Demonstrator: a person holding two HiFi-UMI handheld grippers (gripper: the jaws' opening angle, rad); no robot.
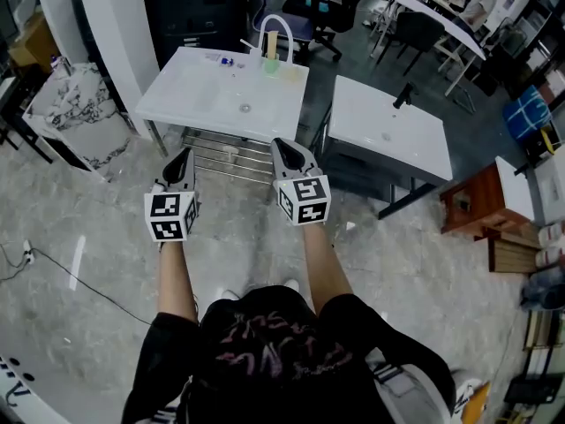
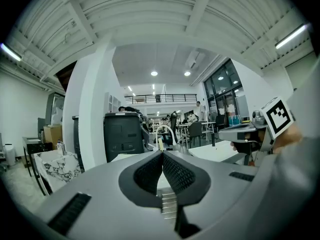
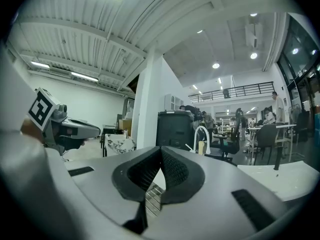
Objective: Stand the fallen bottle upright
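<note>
On the far edge of the white table (image 1: pixel 212 95) a pale green item (image 1: pixel 270 67), too small to identify, lies flat beside a tan upright container (image 1: pixel 272 44) under a white arched handle (image 1: pixel 275 22). Both grippers hover side by side over the floor, short of the table's near edge. My left gripper (image 1: pixel 184 155) is shut and empty, its ribbed pads (image 2: pixel 150 171) pressed together. My right gripper (image 1: pixel 282 145) is also shut with nothing in it, pads (image 3: pixel 172 169) touching. The right gripper view shows the arched handle (image 3: pixel 201 135) far ahead.
A second white table (image 1: pixel 388 131) stands to the right with a narrow gap between the two. A white pillar (image 1: pixel 106 25) and a marble-patterned piece (image 1: pixel 75 113) are at the left, a black cabinet (image 1: pixel 199 7) behind, a wooden cabinet (image 1: pixel 477 203) at the right. A cable (image 1: pixel 53 268) lies on the floor.
</note>
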